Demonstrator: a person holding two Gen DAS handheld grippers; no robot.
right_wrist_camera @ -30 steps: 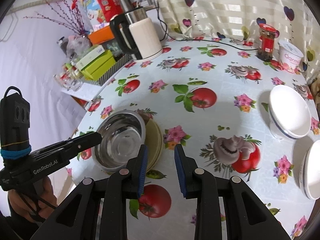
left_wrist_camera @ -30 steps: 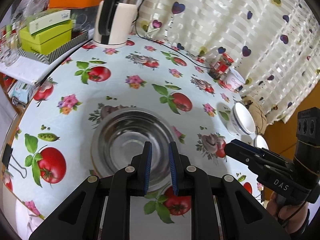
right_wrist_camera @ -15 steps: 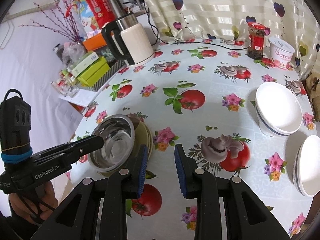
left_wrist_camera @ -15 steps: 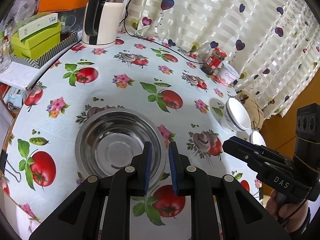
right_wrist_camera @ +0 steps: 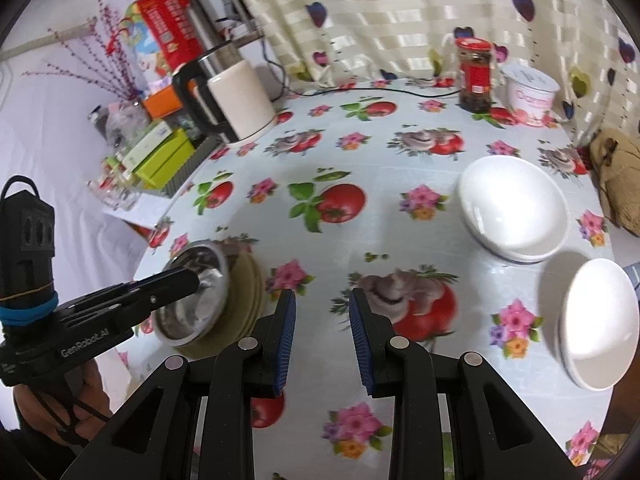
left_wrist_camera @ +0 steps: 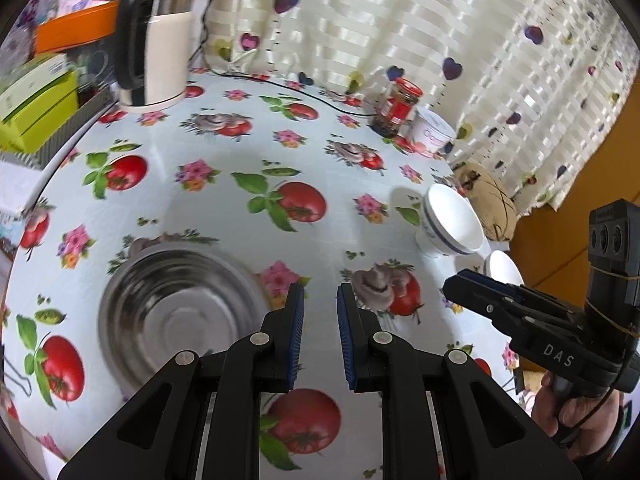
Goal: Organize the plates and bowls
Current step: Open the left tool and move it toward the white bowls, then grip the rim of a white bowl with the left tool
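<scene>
Since the earlier frame, the steel bowl [left_wrist_camera: 176, 312] has been left behind to the left of the left tongs [left_wrist_camera: 319, 338], whose blue pads [left_wrist_camera: 295, 340] had been straddling its near rim; the view has been swung rightward, and the gap between the pads has been widened a little. Nothing is held by the left tongs now: the jaws are parted by a narrow gap, over bare tablecloth [left_wrist_camera: 224, 216].

In the right wrist view the steel bowl [right_wrist_camera: 196, 292] is seen seated on an olive plate [right_wrist_camera: 244, 308], left of the right tongs [right_wrist_camera: 322, 340]. These tongs are likewise empty, with the jaws moderately parted above a printed mushroom. The nearer white bowl [right_wrist_camera: 600, 320] lies just to their right, and the farther white bowl [right_wrist_camera: 514, 212] ahead and to the right, well apart from the steel stack.

Several risks can be judged from here. The white bowls look glazed and smooth, so a pinch on a thin rim could slip and the bowl could be dropped. The nearer one sits close to the table edge, so a nudge before the grip is closed could push it off. The steel bowl appears to sit off-centre on the plate, so anything added there could tip it.
</scene>
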